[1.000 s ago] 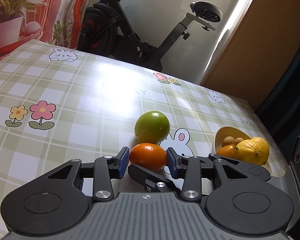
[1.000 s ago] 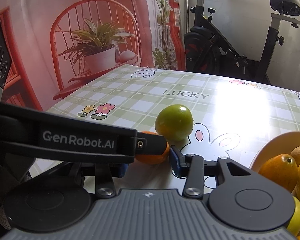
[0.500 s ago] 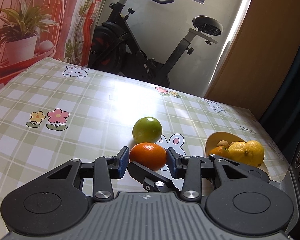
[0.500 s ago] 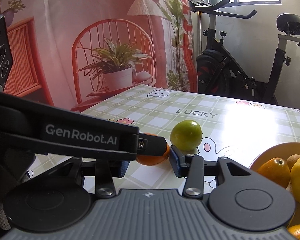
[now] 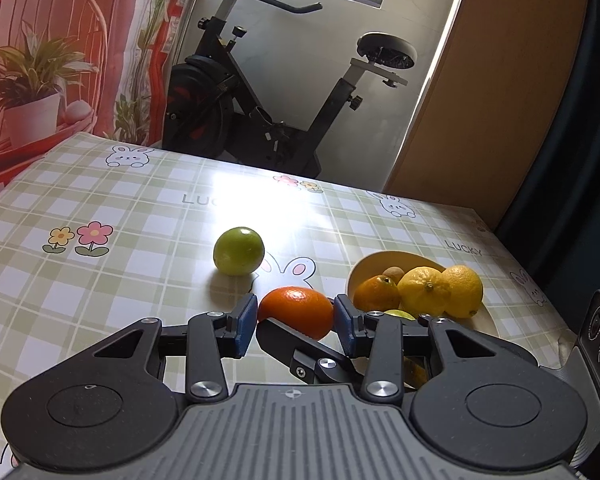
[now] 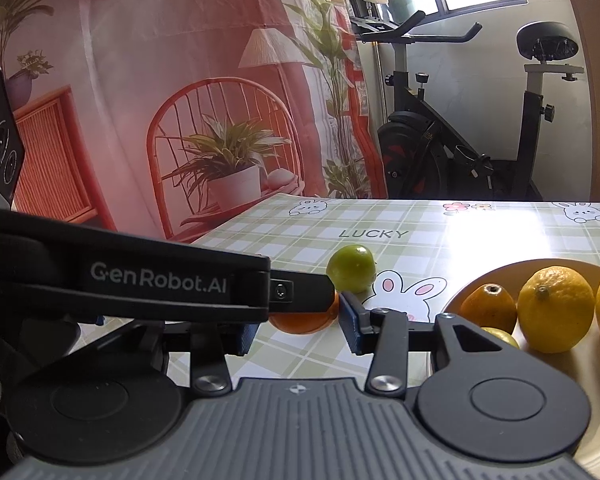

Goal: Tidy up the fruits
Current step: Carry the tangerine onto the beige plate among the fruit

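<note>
Left gripper (image 5: 295,322) clasping orange (image 5: 296,312) (half-hidden in right view), bowl (image 5: 374,261) beside.

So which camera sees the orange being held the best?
The left wrist view: the orange sits whole between the left tool's blue pads. In the right wrist view, the left tool's black body covers most of it, leaving an orange sliver.

Both tongs are built of black linkage arms with silver screws, ribbed grey housings and blue pads (image 5: 246,322). White "GenRobot.AI" lettering (image 6: 158,278) is printed on the left tongs' (image 5: 294,318) black side bar.
</note>
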Motion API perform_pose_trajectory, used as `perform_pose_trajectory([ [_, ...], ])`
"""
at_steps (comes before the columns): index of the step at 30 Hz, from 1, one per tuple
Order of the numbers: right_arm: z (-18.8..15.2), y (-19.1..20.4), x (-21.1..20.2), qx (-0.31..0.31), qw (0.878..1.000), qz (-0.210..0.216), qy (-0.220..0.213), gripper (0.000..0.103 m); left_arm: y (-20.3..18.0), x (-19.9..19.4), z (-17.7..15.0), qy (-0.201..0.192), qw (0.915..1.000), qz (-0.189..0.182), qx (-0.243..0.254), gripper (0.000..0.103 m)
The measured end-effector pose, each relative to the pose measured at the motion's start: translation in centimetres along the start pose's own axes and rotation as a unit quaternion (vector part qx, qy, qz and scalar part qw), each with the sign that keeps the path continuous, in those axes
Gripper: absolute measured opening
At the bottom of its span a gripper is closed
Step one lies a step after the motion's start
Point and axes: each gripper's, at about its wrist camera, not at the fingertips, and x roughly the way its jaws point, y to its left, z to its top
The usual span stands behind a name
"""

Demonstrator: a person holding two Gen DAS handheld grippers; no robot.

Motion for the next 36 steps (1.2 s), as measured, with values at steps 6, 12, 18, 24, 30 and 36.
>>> perform_pose_trajectory([
  [6,-0.1,-0.9,-2.1,0.011,1.000,-0.005,-0.010,0.045,-1.7,-0.6,-0.2,-0.001,0.9999,-0.005,0.011,0.044],
  [12,-0.3,-2.1,-4.1,0.016,0.999,-0.023,-0.020,0.045,-3.9,-0.5,-0.5,0.003,0.9994,-0.016,0.030,0.044],
  [18,-0.7,-3.3,-5.8,0.021,0.999,-0.044,-0.023,0.045,-5.5,0.0,-0.9,0.015,0.9988,-0.037,0.030,0.044],
  [24,-1.0,-5.2,-7.5,0.043,0.996,-0.071,-0.036,0.045,-8.2,1.3,-1.0,0.023,0.9964,-0.060,0.054,0.044],
  [30,-1.1,-7.8,-8.7,0.072,0.991,-0.099,-0.051,0.045,-10.6,3.2,-0.8,0.034,0.9924,-0.082,0.085,0.045],
  [36,-1.2,-9.8,-7.9,0.074,0.991,-0.106,-0.040,0.045,-11.6,5.5,-0.8,0.052,0.9909,-0.080,0.095,0.045],
])
